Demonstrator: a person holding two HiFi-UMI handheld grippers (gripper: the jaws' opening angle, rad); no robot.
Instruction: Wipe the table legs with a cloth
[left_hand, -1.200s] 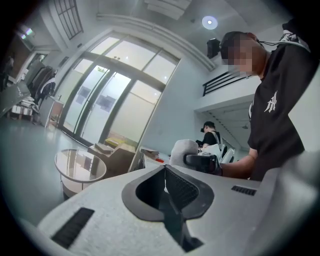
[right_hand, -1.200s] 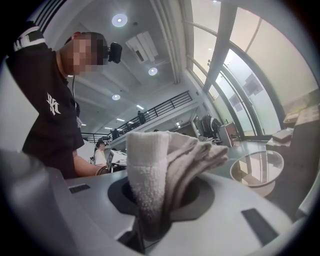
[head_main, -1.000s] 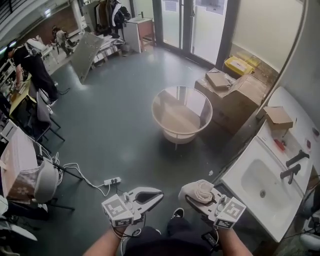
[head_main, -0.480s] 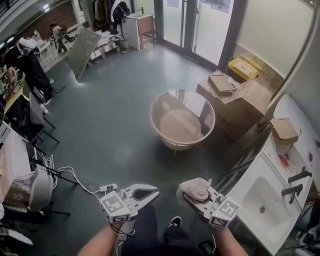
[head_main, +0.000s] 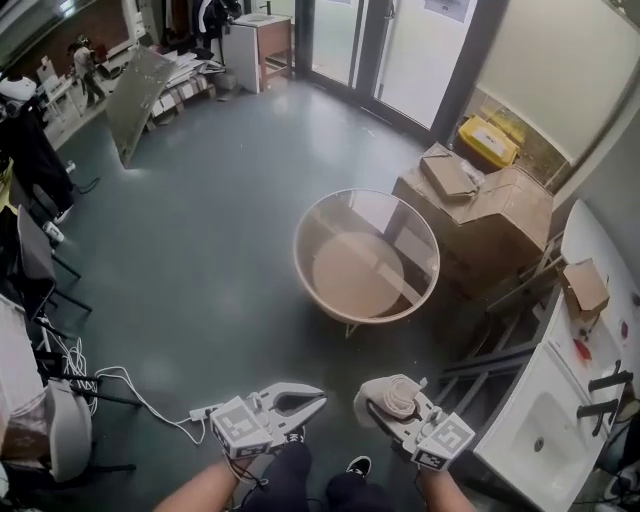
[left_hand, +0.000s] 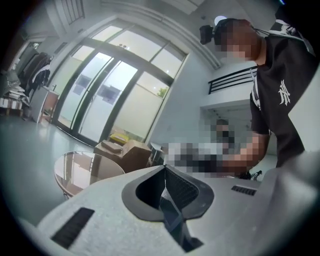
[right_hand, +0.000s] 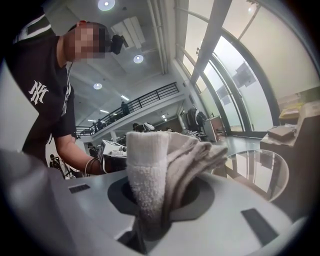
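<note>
Head view, cloth (head_main: 392, 392): bunched, pinched in the right gripper (head_main: 388, 402), jaws clamped on it.
Left gripper (head_main: 320, 397): jaws together, empty.
Table (head_main: 300, 230): ahead, well apart.
Change: it sits nearer than a second ago, so the approach is likely underway and wiping not begun.

A: What is the right gripper (right_hand: 146, 227) gripping?
B: Its jaws are pinching a folded white cloth (right_hand: 152, 170), sticking upward.
A: Anything showing behind?
B: A round glass table (right_hand: 262, 172) is standing at right; a person (right_hand: 42, 95) in black is leaning at left.
</note>
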